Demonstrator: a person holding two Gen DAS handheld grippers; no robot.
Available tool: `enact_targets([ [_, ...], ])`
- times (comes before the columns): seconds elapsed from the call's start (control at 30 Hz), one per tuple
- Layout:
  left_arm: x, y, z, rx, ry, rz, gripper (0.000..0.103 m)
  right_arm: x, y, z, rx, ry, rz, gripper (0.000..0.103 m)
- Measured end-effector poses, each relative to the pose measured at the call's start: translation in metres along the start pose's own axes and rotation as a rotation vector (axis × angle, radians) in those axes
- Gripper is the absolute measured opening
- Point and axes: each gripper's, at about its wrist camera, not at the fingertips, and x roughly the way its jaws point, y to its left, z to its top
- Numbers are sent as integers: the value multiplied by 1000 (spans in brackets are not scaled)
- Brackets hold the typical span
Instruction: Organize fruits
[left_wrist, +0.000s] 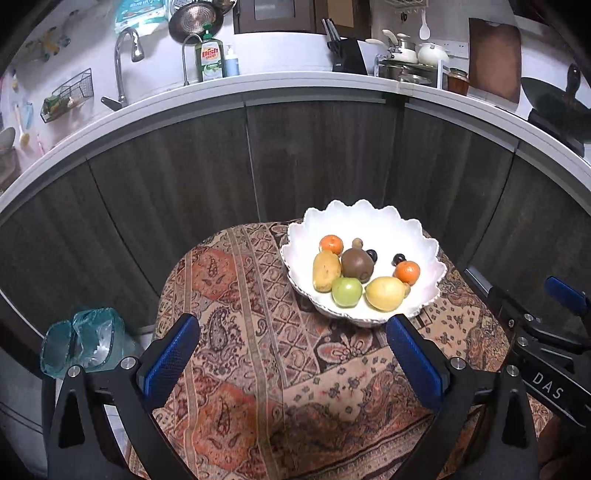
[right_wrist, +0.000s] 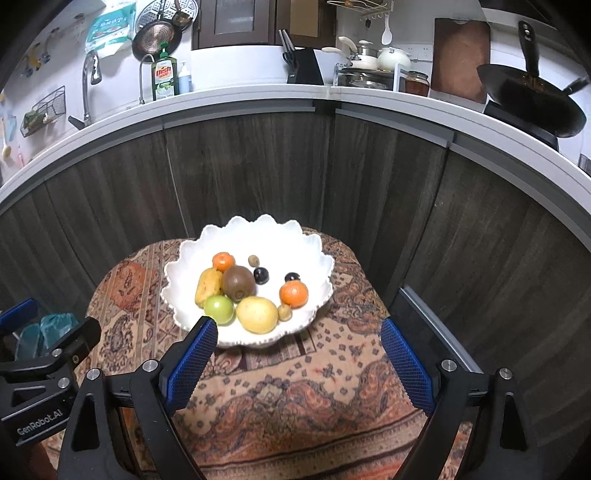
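I hold my left gripper (left_wrist: 291, 338) and right gripper (right_wrist: 298, 341) spread wide, empty, before the scalloped white bowl (right_wrist: 314, 254) holding the fruits (right_wrist: 256, 314).

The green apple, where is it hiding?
The green apple sits at the near edge of the white bowl, in both views, touching the yellow lemon on its right, with the brown kiwi just behind.
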Motion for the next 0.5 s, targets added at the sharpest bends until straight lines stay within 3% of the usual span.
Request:
enact_targets([
  [0.5,-36,-4,-41,12,13,-27,103,-40,-10,-39,21,-9,12,91],
])
